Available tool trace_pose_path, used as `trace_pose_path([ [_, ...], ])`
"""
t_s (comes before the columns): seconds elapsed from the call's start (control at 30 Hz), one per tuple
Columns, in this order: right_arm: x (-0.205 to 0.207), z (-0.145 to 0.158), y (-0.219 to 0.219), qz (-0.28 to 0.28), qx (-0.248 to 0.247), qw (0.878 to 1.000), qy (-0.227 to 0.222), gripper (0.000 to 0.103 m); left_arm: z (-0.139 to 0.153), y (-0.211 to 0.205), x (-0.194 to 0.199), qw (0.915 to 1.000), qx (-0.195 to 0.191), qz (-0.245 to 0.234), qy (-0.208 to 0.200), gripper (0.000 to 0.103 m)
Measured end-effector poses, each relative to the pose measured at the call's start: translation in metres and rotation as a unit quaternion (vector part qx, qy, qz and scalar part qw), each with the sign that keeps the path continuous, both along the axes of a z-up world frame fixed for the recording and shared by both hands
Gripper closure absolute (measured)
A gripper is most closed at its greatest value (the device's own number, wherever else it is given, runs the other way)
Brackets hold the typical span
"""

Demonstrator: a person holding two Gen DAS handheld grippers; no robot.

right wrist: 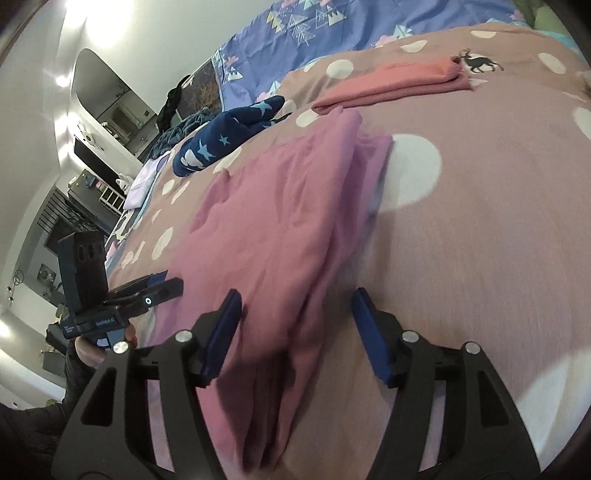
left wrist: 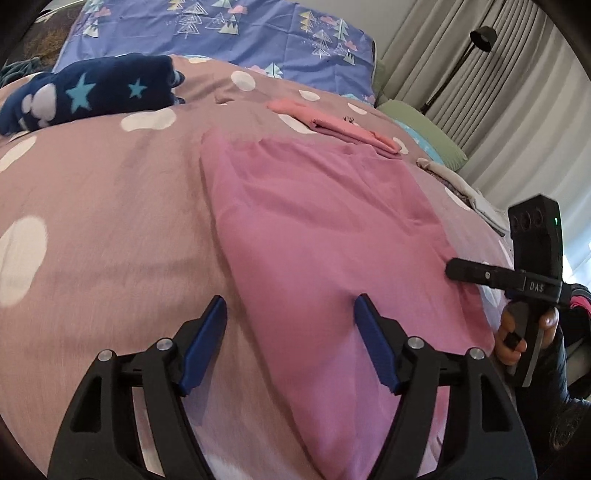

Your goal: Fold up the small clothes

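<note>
Nearest the left wrist camera, the left gripper (left wrist: 290,310) hung over the bed with its blue fingers (left wrist: 373,341) spread wide and nothing between them. The left edge of the pink garment (left wrist: 325,229) ran between the two fingers, so one finger stood over the cloth and the other over the dotted duvet (left wrist: 110,206).

The right gripper (right wrist: 293,306) was likewise spread wide and empty, its fingers straddling the garment's bunched right edge. Seen from the left wrist camera, that same gripper (left wrist: 452,267) came in from the right side with its black tip at the garment's right border, held by the person's right hand (left wrist: 517,332). From the right wrist camera the left hand (right wrist: 88,350) showed at the lower left, gripping its tool.

The pink garment lay spread on the duvet in the middle of the bed, fairly flat on its left side and rumpled into lengthwise folds on its right.

Beyond it, just past its far edge, lay a folded salmon-pink garment (left wrist: 332,122). Farther left sat a navy star-print fleece item (left wrist: 92,92), well apart from the pink one. At the head of the bed was a blue pillow with tree print (left wrist: 221,33), with grey curtains (left wrist: 480,92) off to the right.
</note>
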State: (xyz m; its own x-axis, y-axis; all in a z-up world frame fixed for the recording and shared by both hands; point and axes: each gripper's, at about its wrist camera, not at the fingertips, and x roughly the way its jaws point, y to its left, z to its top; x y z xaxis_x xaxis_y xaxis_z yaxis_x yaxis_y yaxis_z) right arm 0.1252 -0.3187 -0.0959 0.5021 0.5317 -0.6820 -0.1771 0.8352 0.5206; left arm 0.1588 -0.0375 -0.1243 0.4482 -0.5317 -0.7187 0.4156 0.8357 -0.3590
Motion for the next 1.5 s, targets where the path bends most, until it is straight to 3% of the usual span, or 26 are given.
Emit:
trace_pose_path([
  [0.4, 0.05, -0.004, 0.003, 0.016, 0.009, 1.0, -0.003, 0.04, -0.006, -0.022, 0.039, 0.9995, -0.02, -0.025, 0.009, 0.032],
  [0.53, 0.063, -0.007, -0.003, 0.01, 0.025, 1.0, -0.011, 0.049, -0.01, -0.022, 0.049, 0.9987, -0.038, -0.031, 0.013, 0.033],
  [0.67, 0.059, -0.01, -0.01, -0.009, 0.035, 0.999, -0.009, 0.064, -0.011, -0.017, 0.047, 0.9986, -0.044, -0.027, 0.011, 0.04],
  [0.83, 0.041, -0.007, -0.009, -0.001, 0.03, 1.0, -0.006, 0.064, -0.01, -0.009, 0.037, 0.9984, -0.05, -0.026, 0.013, 0.047],
  [1.0, 0.022, -0.007, -0.012, 0.022, 0.051, 0.998, -0.003, 0.064, -0.01, -0.002, 0.024, 0.9975, -0.059, -0.037, 0.015, 0.047],
  [1.23, 0.055, -0.015, -0.005, 0.042, 0.063, 0.997, 0.017, 0.069, -0.013, -0.012, 0.039, 0.9968, -0.062, -0.046, 0.023, 0.047],
  [1.33, 0.07, -0.019, 0.002, 0.04, 0.057, 0.997, 0.024, 0.077, -0.015, -0.014, 0.05, 0.9964, -0.068, -0.043, 0.027, 0.056],
  [1.4, 0.072, -0.018, 0.004, 0.031, 0.053, 0.998, 0.021, 0.08, -0.015, -0.01, 0.054, 0.9957, -0.079, -0.033, 0.033, 0.068],
  [1.5, 0.06, -0.007, 0.013, 0.018, 0.012, 1.0, -0.009, 0.082, -0.008, -0.01, 0.047, 0.9968, -0.074, -0.027, 0.017, 0.078],
])
